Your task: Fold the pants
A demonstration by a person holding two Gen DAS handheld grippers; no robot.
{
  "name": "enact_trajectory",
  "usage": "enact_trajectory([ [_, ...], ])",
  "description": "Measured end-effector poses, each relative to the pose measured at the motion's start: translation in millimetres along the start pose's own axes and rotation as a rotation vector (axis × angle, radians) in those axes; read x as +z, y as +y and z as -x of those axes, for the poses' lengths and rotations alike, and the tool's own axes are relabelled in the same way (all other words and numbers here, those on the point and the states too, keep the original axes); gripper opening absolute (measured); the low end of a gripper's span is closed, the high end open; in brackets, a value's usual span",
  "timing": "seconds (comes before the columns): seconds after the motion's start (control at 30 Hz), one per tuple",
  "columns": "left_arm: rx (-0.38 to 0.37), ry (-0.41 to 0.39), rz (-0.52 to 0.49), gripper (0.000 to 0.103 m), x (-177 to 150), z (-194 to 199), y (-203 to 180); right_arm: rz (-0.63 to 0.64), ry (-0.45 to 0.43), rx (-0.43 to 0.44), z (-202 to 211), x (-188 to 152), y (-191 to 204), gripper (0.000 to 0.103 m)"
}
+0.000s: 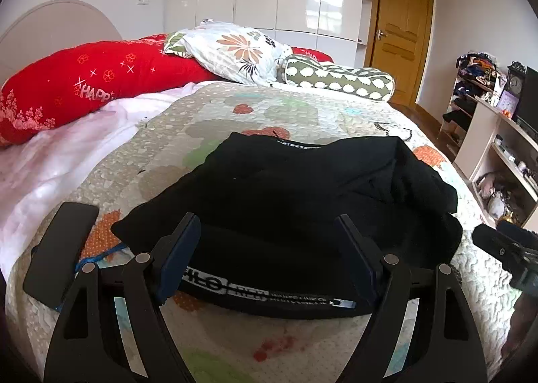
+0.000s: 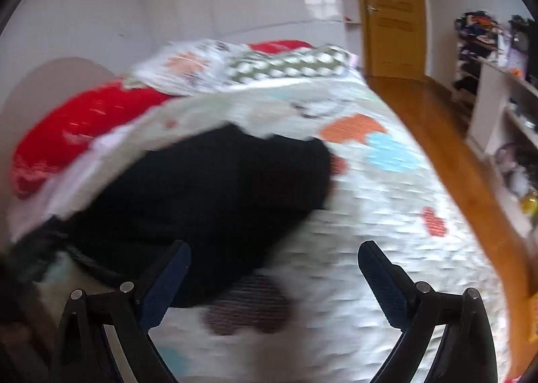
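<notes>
I hold both tools over the bed, tilted down toward the black pants (image 1: 302, 188), which lie bunched into a compact bundle on the patterned quilt (image 1: 235, 107). My left gripper (image 1: 269, 248) stands spread wide, its two blue pads on either side of the near edge of the bundle, where the waistband with white lettering (image 1: 269, 292) runs across. The pads do not press on the cloth; nothing is pinched. My right gripper (image 2: 272, 279) is also spread wide and empty, hanging over bare quilt just to the right of the bundle's near corner; that view is blurred, so I cannot read fine detail of the fabric there.

As for progress, I judge the folding well along: the pants (image 2: 201, 208) already sit as a short stack rather than a full-length garment, with layers visibly lying over one another and a second lettered strip showing at the far edge. The right side looks lumpy, with a raised ridge of cloth that is not flat. What seems left is either one more fold or simply tidying and flattening that uneven side. A dark flat object, perhaps a phone (image 1: 60, 248), lies on the quilt to the left of the bundle, apart from it.
</notes>
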State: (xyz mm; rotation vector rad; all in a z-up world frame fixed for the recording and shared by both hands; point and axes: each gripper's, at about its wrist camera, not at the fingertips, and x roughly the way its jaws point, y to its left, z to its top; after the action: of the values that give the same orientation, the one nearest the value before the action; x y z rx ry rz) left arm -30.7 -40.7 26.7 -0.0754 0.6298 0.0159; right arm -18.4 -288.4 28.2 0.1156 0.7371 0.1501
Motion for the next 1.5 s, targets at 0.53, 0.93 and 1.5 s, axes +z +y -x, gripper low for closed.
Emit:
enact_trajectory([
  [0.53,0.003,-0.002,-0.013,0.082,-6,11,-12,0.085,-0.025,0.029,2,0,51,0.1],
  [0.93,0.011,0.005,0.004,0.082,-4,14,-9,0.087,-0.027,0.024,1,0,51,0.1],
  [1.5,0.01,0.022,0.005,0.082,-7,8,-7,0.108,-0.023,0.041,-7,-4,53,0.1],
])
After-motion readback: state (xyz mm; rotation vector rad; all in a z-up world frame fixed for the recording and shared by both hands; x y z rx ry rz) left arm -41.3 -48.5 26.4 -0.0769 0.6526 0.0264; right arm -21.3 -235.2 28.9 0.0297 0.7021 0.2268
